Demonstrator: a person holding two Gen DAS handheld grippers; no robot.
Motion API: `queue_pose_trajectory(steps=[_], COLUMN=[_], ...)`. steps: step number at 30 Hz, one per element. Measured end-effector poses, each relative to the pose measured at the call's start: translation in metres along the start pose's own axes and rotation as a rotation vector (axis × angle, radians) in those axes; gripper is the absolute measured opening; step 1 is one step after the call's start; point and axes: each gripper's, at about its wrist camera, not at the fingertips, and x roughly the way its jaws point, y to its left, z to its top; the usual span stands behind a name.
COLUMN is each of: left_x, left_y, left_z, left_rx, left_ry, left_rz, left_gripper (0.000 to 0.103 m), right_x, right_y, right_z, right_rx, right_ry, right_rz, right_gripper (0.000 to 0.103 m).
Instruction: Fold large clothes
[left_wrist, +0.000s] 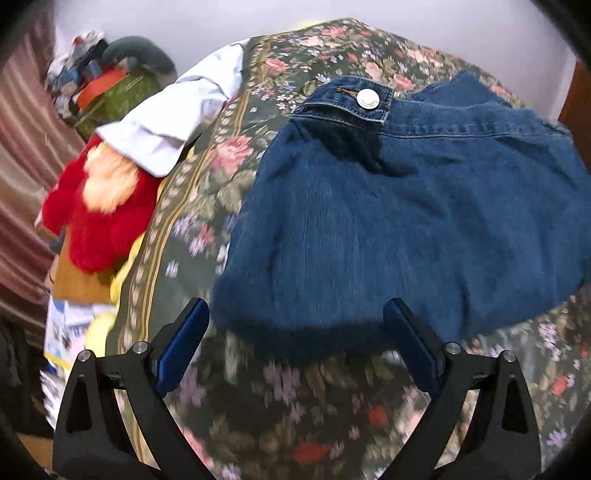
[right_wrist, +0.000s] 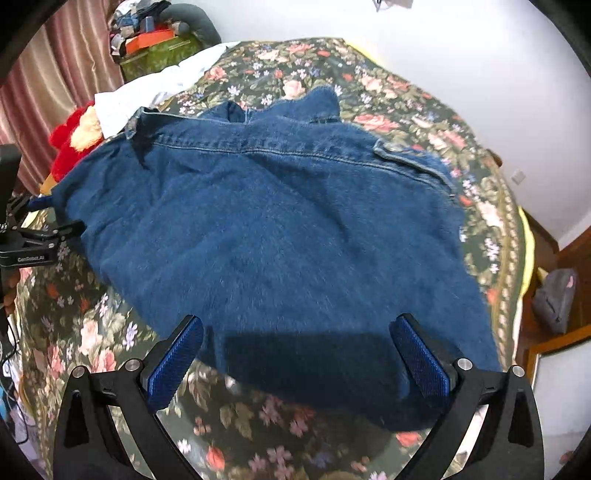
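The denim jacket (right_wrist: 280, 236) lies spread on the floral bedspread (right_wrist: 280, 435), apparently between folds, its near hem just ahead of both claws; the left gripper (left_wrist: 295, 325) and right gripper (right_wrist: 295, 343) hover with jaws spread wide, holding nothing. The next move probably calls for pinching that hem. Bare bedspread lies beneath the claws, while a red plush toy (left_wrist: 99, 221) and white cloth (left_wrist: 173, 118) crowd the left claw's far left.

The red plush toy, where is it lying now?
The red plush toy lies at the left edge of the floral bedspread, partly under the white cloth, left of the denim jacket in both wrist views.
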Motion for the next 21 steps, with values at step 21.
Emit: queue_pose_trajectory(steps=[21], left_x=[-0.007], left_y=[-0.003], left_z=[-0.045], left_rx=[-0.492], left_ry=[-0.004], left_rz=[-0.408], left_gripper=[0.097], right_x=[0.010], right_y=[0.049], right_z=[0.016], right_rx=[-0.077], right_ry=[-0.105], right_rz=[-0.113], right_gripper=[0.103])
